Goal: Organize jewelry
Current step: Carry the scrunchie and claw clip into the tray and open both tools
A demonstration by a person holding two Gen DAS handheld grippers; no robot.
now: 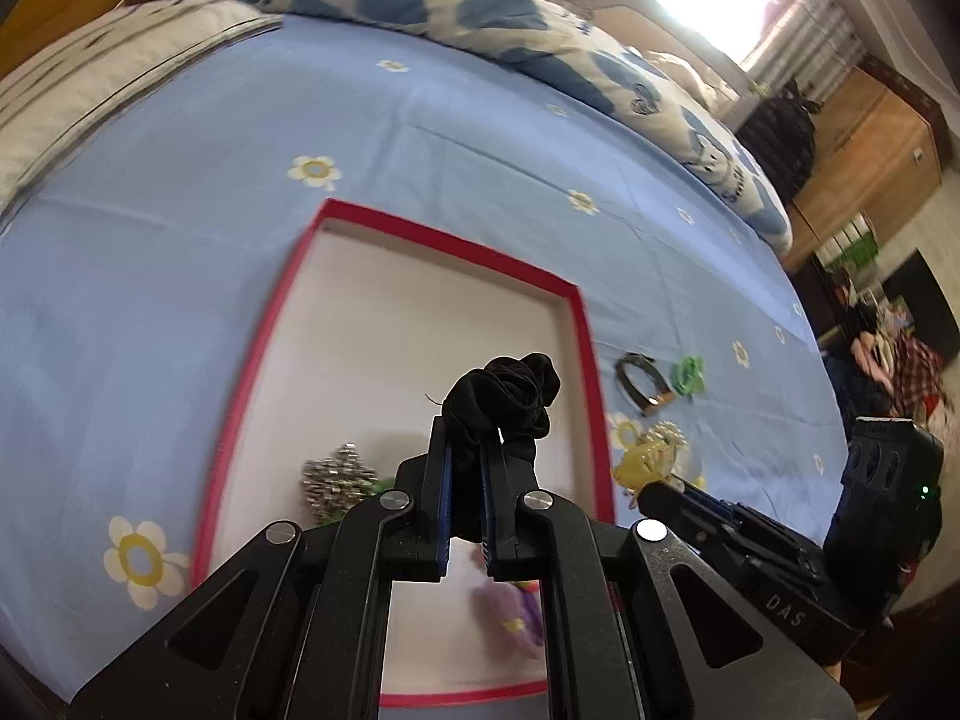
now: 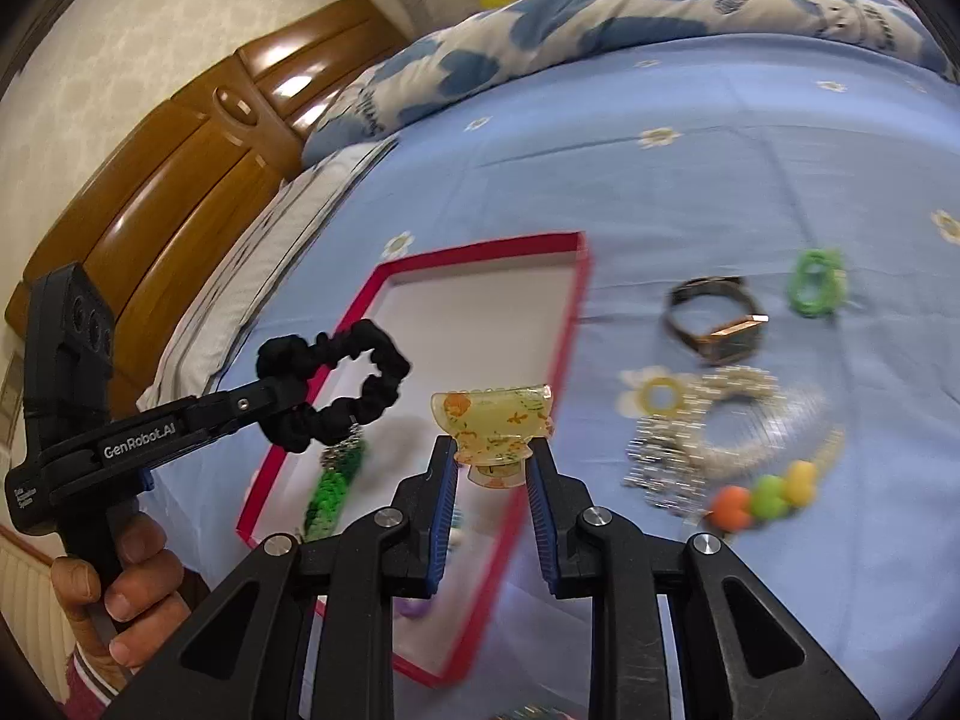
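Observation:
My left gripper (image 1: 467, 438) is shut on a black scrunchie (image 1: 507, 399) and holds it above the red-rimmed white tray (image 1: 576, 300); the scrunchie also shows in the right wrist view (image 2: 342, 384). My right gripper (image 2: 493, 450) is shut on a yellow floral hair claw (image 2: 493, 420), held over the tray's (image 2: 480, 246) right rim. In the tray lie a silver beaded piece (image 1: 336, 480), a green piece (image 2: 330, 492) and a purple item (image 1: 510, 612).
On the blue flowered sheet right of the tray lie a watch (image 2: 717, 324), a green hair clip (image 2: 816, 282), a pearl and silver bracelet pile (image 2: 714, 426) and orange, green and yellow beads (image 2: 762, 498). A folded quilt (image 2: 600, 18) and wooden headboard (image 2: 180, 162) lie beyond.

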